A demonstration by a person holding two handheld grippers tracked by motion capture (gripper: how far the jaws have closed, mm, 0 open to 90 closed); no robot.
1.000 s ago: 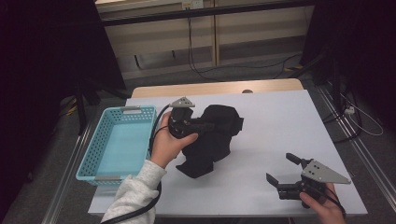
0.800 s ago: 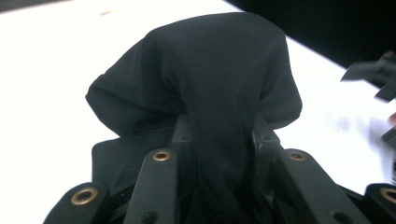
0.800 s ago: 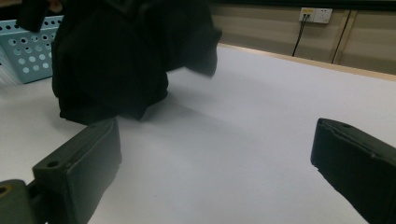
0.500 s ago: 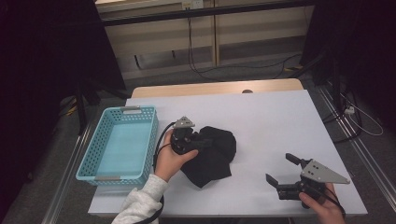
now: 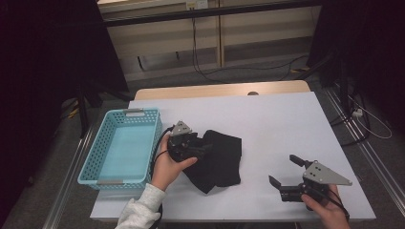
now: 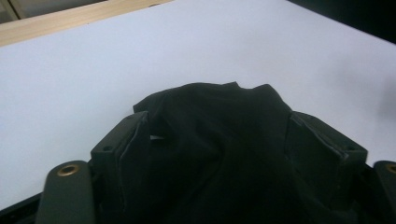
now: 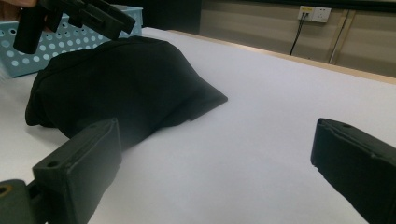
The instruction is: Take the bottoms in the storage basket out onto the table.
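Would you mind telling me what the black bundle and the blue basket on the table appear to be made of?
The black bundle looks like soft matte fabric, perhaps a knit garment: it slumps and creases in folds. The blue basket seems moulded plastic with a slight sheen: its stiff walls carry a regular grid of holes.

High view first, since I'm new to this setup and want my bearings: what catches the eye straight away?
A crumpled black cloth lies mid-table on the white table, with the left claw at its left edge; its jaws have just been opening, the cloth bunched between them without being pinched. A light blue basket sits at the table's left edge. The right claw rests open near the front right corner, apart from the cloth.
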